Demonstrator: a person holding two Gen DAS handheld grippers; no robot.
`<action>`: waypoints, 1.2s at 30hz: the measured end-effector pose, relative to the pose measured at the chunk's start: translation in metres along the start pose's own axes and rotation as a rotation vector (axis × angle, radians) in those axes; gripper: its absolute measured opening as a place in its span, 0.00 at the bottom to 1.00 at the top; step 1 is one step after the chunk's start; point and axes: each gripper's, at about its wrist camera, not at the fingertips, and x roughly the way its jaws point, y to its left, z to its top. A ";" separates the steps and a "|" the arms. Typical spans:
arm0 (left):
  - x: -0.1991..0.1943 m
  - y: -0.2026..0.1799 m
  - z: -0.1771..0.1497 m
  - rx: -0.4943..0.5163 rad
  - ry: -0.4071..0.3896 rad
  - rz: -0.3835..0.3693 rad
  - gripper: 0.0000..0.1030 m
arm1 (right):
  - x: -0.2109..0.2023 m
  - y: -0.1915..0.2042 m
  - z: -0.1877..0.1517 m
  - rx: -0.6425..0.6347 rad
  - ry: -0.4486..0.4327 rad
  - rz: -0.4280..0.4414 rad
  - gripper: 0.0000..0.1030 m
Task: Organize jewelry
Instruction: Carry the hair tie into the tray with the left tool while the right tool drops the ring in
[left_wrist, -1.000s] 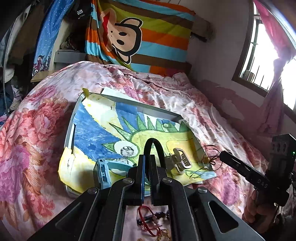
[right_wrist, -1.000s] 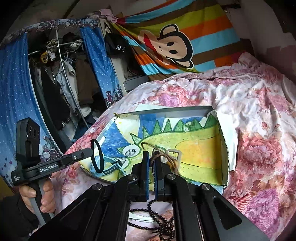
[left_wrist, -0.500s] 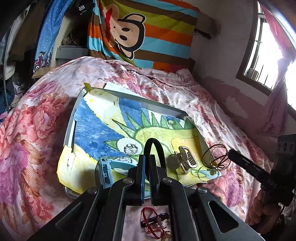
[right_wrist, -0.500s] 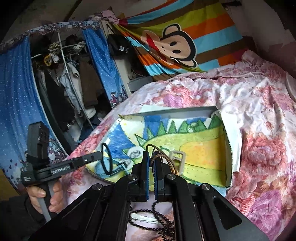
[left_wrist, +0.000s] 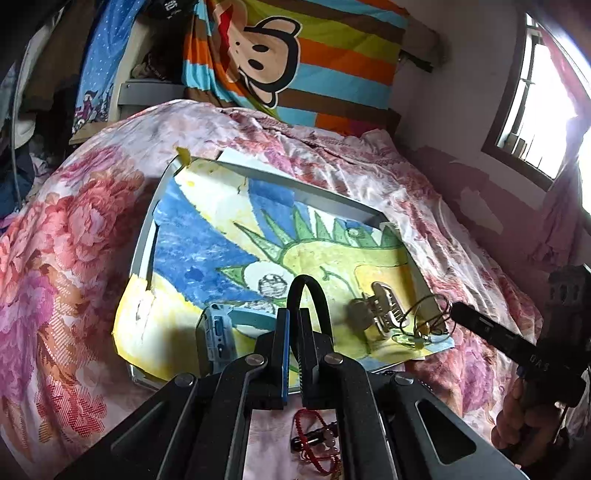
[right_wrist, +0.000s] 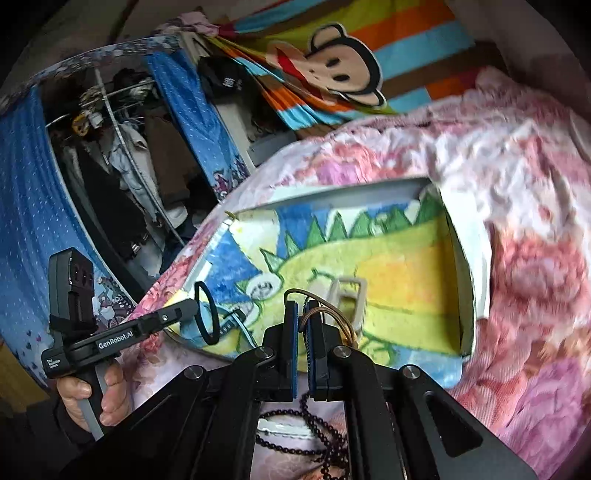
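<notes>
Left claw (left_wrist: 294, 325) is pinching a black elastic hair loop (left_wrist: 308, 295), closed on it, above the shallow grey tray (left_wrist: 142, 240) lined with a crayon drawing, likely for sorting. Right claw (right_wrist: 302, 317), at 3 o'clock, is gripping thin coppery wire hoops (right_wrist: 341, 321) over the tray.

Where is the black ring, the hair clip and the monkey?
Black ring (left_wrist: 307, 291), left wrist view, top of its loop.
Hair clip (left_wrist: 380, 312), left wrist view, its middle.
Monkey (right_wrist: 338, 68), right wrist view, its face.
</notes>
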 end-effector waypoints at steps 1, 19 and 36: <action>0.001 0.002 0.000 -0.005 0.004 0.002 0.04 | 0.002 -0.003 -0.001 0.019 0.010 0.006 0.04; 0.009 0.009 -0.001 -0.029 0.039 0.016 0.04 | -0.009 0.022 -0.003 -0.010 0.019 0.118 0.04; 0.016 0.013 -0.004 -0.044 0.070 0.019 0.04 | 0.009 -0.017 -0.010 0.132 0.069 -0.019 0.54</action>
